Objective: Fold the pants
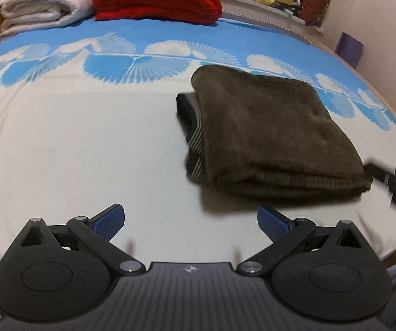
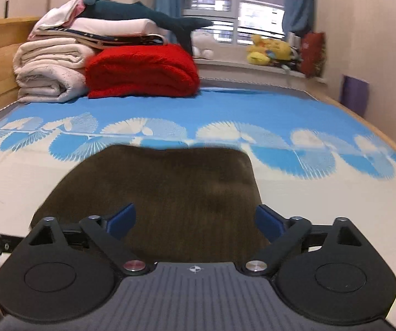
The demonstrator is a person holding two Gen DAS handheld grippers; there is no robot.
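On the bed (image 1: 73, 138), over a cream sheet with a blue fan-pattern border: dark olive-brown ribbed pants (image 1: 266, 135), folded into a thick rectangular bundle, striped grey waistband showing at the left edge. Lying right of centre in the left wrist view, directly ahead in the right wrist view (image 2: 175, 198). Left tool (image 1: 191, 220) spread wide, blue pads empty, hovering above bare sheet just left of the bundle's near edge. Right tool (image 2: 195, 220) likewise spread wide, pinching nothing, positioned over the bundle's near edge; contact with the cloth impossible to tell. Farther back, against the headboard: folded red fleece blanket (image 2: 142, 69) beside stacked cream blankets (image 2: 48, 74).
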